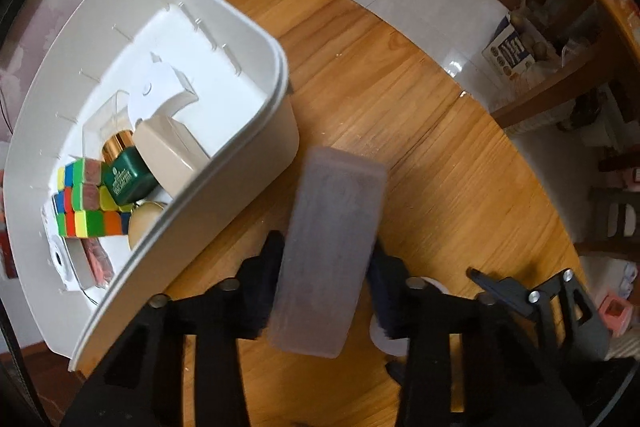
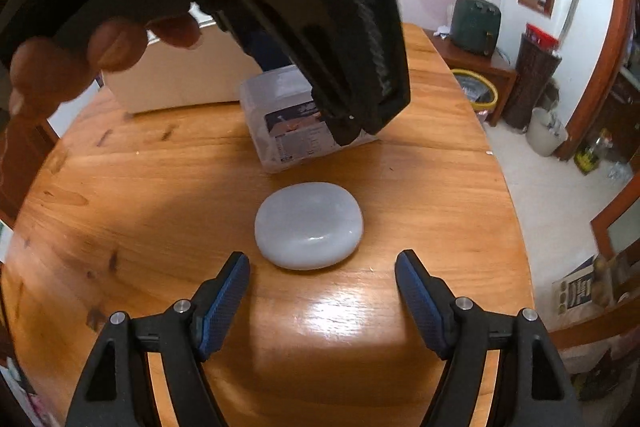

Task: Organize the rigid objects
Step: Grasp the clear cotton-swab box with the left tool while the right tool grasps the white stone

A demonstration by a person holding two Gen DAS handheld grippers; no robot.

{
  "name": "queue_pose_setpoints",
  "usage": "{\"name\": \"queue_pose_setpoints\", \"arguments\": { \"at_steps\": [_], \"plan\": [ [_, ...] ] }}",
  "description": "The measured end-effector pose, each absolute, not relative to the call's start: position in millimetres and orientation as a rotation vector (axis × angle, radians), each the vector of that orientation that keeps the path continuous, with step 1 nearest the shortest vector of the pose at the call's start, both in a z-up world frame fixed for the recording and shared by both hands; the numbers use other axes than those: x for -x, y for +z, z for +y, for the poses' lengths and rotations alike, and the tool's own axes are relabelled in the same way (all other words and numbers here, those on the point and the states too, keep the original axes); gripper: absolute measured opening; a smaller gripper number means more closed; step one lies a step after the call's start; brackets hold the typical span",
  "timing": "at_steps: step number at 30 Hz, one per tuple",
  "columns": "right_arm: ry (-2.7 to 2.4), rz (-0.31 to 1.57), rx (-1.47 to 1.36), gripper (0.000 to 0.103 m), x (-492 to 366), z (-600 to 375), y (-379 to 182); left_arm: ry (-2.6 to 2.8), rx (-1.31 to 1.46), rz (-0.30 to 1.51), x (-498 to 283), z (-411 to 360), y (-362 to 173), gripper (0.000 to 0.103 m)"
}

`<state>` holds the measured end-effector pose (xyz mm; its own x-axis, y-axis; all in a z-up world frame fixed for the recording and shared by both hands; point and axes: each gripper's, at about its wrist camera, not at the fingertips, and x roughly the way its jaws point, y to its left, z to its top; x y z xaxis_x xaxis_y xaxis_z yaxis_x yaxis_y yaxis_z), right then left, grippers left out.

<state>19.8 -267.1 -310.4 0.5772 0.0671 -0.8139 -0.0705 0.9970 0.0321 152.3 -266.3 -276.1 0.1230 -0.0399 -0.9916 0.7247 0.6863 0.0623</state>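
Between the right fingers [image 2: 322,301], which stand wide apart and hold nothing, lies the way to the pale rounded case [image 2: 309,225]. It rests flat on the wooden table [image 2: 140,187], straight ahead of the two blue pads and a little beyond their tips, so it is not yet between them. Its longer side goes across the view, from one pad toward the other. I judge that the gap is enough to take it, but only if the right gripper goes forward and down without turning.

Farther on, the frosted plastic box [image 2: 280,131] stands on the table, and the left gripper [image 1: 326,279] comes on it from above. In the left wrist view the left fingers [image 1: 268,283] lie against the two long sides of this box, clamped on it across its narrow width. Its long axis runs away from the camera, along the line of the fingers, and its far end leans a little to the right. The person's hand [image 2: 80,55] holds this gripper.

Beyond the box, on its left side and very near, stands the white bin [image 1: 248,147], already holding a colour cube [image 1: 84,203], a green jar [image 1: 126,179] and other small things. So the left hand is the nearer one to the bin, and I think its box must be lifted over the near wall.
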Motion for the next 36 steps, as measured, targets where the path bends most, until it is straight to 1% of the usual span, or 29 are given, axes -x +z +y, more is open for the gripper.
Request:
{"name": "queue_pose_setpoints", "arguments": {
  "at_steps": [8, 16, 17, 18, 20, 21, 22, 29, 32, 36],
  "plan": [
    [0.019, 0.941, 0.019, 0.079, -24, -255, -312, -0.594, -0.589, 1.267, -144, -242, -249, 0.039],
    [-0.033, 0.936, -0.009, 0.079, -33, -254, -310, -0.548, -0.479, 1.245, -139, -199, -219, 0.039],
    [-0.037, 0.935, -0.01, 0.077, -34, -254, -309, -0.545, -0.461, 1.242, -138, -195, -215, 0.039],
    [-0.039, 0.933, -0.01, 0.073, -34, -254, -310, -0.545, -0.448, 1.24, -137, -192, -211, 0.039],
    [-0.032, 0.926, -0.007, 0.067, -36, -254, -309, -0.544, -0.421, 1.231, -136, -186, -204, 0.039],
    [-0.026, 0.927, -0.003, 0.06, -36, -252, -309, -0.542, -0.409, 1.229, -135, -183, -202, 0.039],
    [-0.016, 0.926, 0.0, 0.057, -36, -251, -308, -0.538, -0.397, 1.227, -134, -179, -198, 0.039],
    [0.009, 0.991, -0.02, 0.057, -40, -255, -304, -0.5, -0.34, 1.182, -133, -154, -162, 0.039],
    [0.03, 0.981, -0.029, 0.057, -38, -254, -287, -0.48, -0.339, 1.151, -142, -139, -137, 0.039],
    [0.075, 0.929, -0.037, 0.057, -42, -250, -243, -0.445, -0.336, 1.099, -157, -123, -100, 0.039]
  ]
}}
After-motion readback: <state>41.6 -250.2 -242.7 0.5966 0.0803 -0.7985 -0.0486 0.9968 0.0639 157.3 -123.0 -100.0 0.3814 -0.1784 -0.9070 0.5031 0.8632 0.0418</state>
